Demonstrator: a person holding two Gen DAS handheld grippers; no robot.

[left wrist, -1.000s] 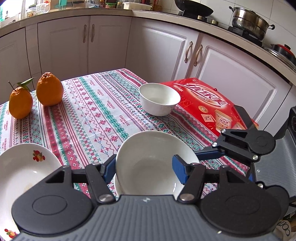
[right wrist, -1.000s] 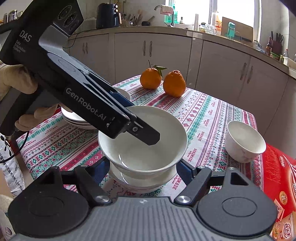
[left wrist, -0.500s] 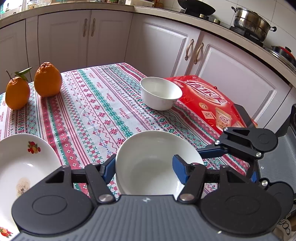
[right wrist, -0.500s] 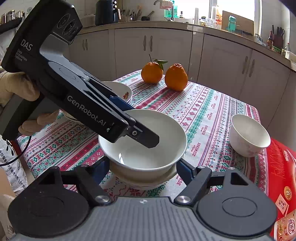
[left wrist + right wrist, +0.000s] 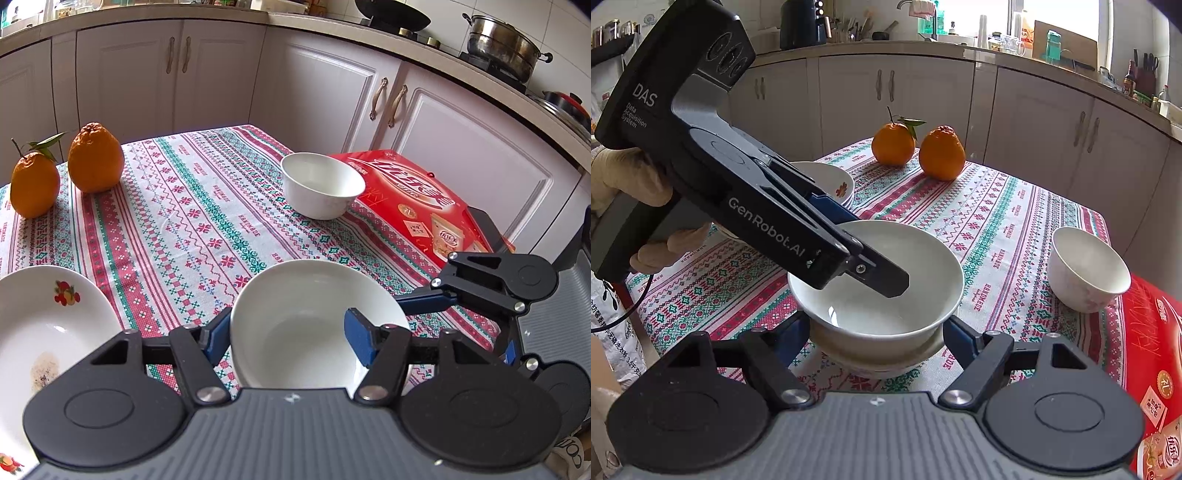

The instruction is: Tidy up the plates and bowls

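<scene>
Now the white bowl sits lifted above its stack

Left hand-held gripper (image 5: pixel 886 266) pinches the bowl (image 5: pixel 886 291) by its rim, apparently raised off the lower bowl (image 5: pixel 882 354); right hand-held gripper (image 5: pixel 875 332) half-open astride that stack on the tabletop (image 5: pixel 997 229), seemingly not touching.

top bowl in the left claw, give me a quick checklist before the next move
1. Left claw clamped across the top bowl rim, one pad inside, one outside: ok
2. Top bowl lined up over the lower bowl: ok
3. Top bowl fully seated in the lower bowl: cannot tell
4. Right claw straddles the lower bowl: ok; pads pressing it: cannot tell
5. Small bowl stands apart from the stack: ok
</scene>
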